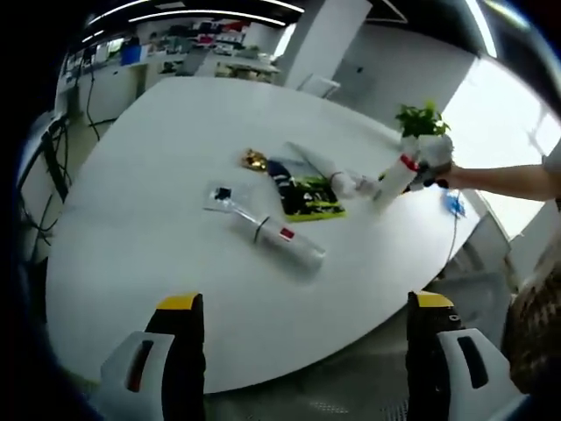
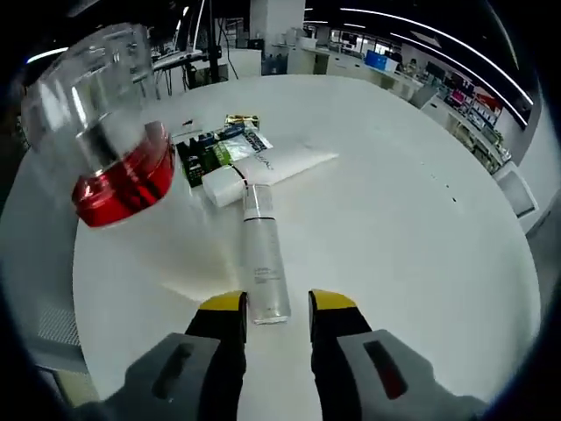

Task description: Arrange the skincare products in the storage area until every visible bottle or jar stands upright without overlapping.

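A white bottle [image 2: 261,250] lies pointing away from me. Its near end sits between the narrow jaws of my right gripper [image 2: 277,303], which is shut on it. From the left gripper view the same bottle [image 1: 392,182] tilts up toward the right gripper [image 1: 428,167]. A clear cap with a red band [image 2: 114,132] looms close at the upper left, its base unclear. A white tube [image 2: 272,165] and a green packet [image 2: 215,149] lie beyond. A silvery bottle with a red label [image 1: 285,239] lies flat. My left gripper [image 1: 304,303] hangs open over the near table edge.
The round white table [image 1: 158,158] also carries a small gold item [image 1: 254,160], a dark blue tube [image 1: 280,173] and a clear sachet [image 1: 223,195]. A potted plant [image 1: 421,118] stands at the far edge. A person's arm [image 1: 508,180] reaches in from the right.
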